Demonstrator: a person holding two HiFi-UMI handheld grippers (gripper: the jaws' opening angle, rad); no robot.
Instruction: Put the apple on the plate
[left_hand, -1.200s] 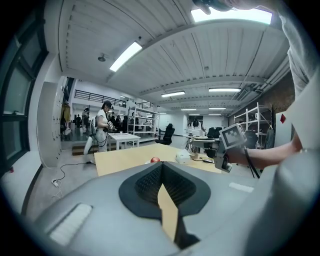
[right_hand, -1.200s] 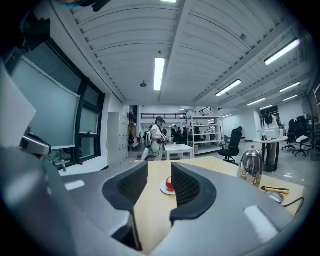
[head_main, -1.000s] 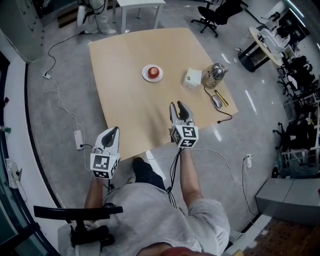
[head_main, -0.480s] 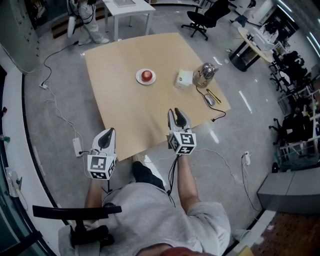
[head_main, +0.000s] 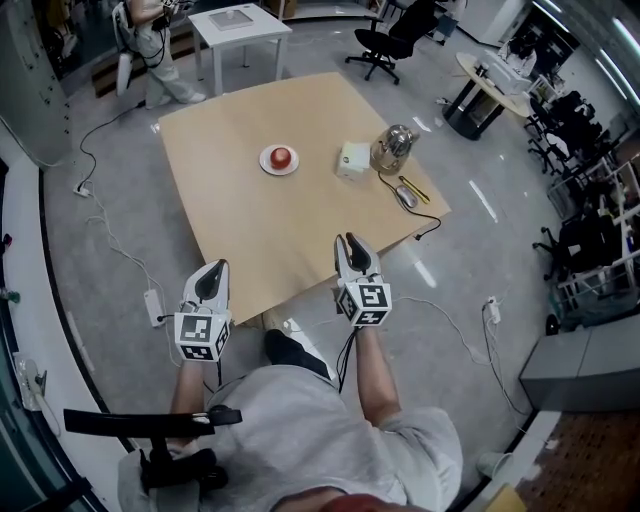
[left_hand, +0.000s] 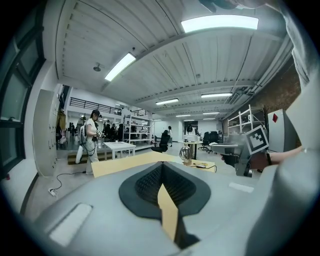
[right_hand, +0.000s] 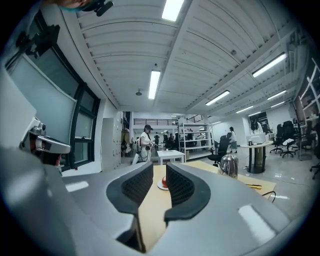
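Right tool (head_main: 352, 246) drawn back to the table's (head_main: 240, 230) near edge, jaws just been closing to a slim gap, nothing between them, left tool (head_main: 212, 279) off the near-left edge, jaws pressed together, empty, apple (head_main: 281, 155) sitting on plate (head_main: 266, 163) toward the table's far side, well apart from both tools

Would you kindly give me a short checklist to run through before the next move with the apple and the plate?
1. Red apple lies on the small white round plate: ok.
2. Plate sits on the light wooden table, away from its edges: ok.
3. Right gripper empty: ok. Its jaws have just been closing; a narrow gap remains with nothing between them.
4. Left gripper empty, jaws together: ok.
5. Both grippers clear of the silver kettle and the white box: ok.
6. Apple steady, not rolling: cannot tell.
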